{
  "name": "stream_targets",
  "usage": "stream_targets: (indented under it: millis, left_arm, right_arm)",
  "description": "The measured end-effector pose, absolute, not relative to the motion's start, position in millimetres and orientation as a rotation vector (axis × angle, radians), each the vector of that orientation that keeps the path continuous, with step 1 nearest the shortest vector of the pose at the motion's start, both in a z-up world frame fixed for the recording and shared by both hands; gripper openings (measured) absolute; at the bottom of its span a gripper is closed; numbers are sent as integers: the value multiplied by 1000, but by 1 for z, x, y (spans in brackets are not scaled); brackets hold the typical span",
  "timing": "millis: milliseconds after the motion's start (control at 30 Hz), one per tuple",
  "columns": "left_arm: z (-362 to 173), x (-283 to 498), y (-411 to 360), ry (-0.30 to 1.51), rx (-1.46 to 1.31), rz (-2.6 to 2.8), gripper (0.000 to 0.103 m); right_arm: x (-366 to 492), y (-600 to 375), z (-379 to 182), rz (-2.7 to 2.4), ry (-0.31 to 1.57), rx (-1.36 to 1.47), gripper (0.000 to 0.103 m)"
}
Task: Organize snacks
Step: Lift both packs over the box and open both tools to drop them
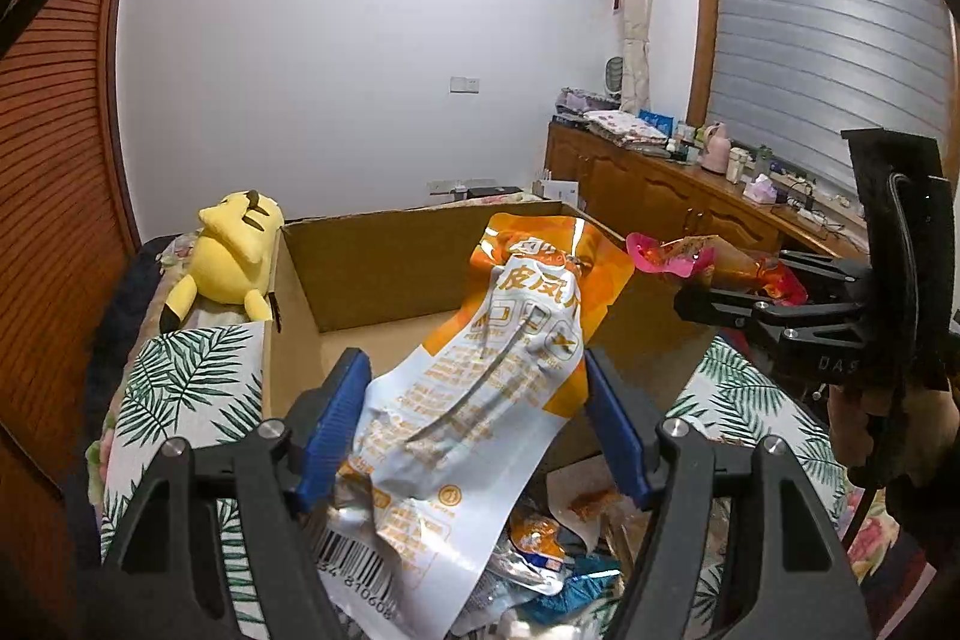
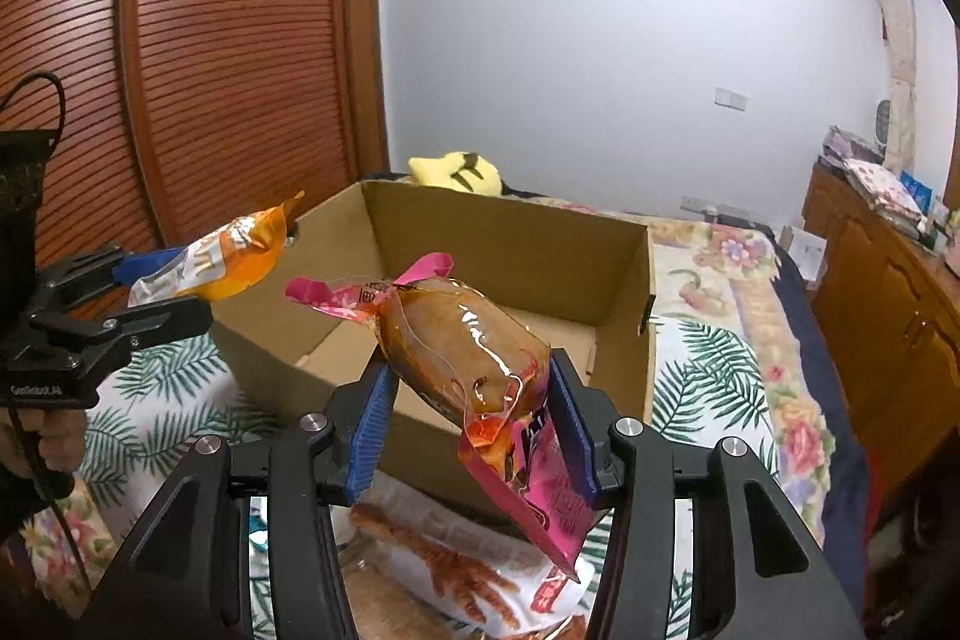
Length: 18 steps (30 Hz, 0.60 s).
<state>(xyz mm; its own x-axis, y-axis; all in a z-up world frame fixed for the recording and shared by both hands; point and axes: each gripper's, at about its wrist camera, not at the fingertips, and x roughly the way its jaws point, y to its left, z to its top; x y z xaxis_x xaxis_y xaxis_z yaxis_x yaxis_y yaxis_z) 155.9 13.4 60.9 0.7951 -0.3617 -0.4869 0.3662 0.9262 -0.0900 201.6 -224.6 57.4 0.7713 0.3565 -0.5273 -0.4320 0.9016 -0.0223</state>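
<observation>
Left gripper: blue pads clamped on orange-white snack pouch, frame centre, above open cardboard box. Right gripper: clamped on pink-edged clear snack pack, frame centre, over near box wall. Loose snacks at lower frame, before box.

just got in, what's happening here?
A person is sorting snacks on a bed, with tongs in each hand. The left tongs grip an orange-and-white snack bag; the right tongs grip a pink-edged clear packet with something brown inside. Both are held up over or near an open cardboard box, which looks empty. More snacks lie on the bed below.
</observation>
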Motion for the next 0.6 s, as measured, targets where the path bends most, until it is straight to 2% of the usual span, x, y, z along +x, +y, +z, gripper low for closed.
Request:
stream_targets:
  millis: [500, 567, 600]
  left_arm:
    - [48, 191, -7, 581, 10, -337, 73]
    - [48, 194, -11, 583, 20, -346, 64]
    - [49, 197, -13, 584, 23, -340, 64]
  right_arm:
    - [233, -208, 36, 380, 605, -152, 51]
    - [235, -208, 33, 380, 613, -151, 51]
    - [237, -207, 32, 376, 616, -152, 51]
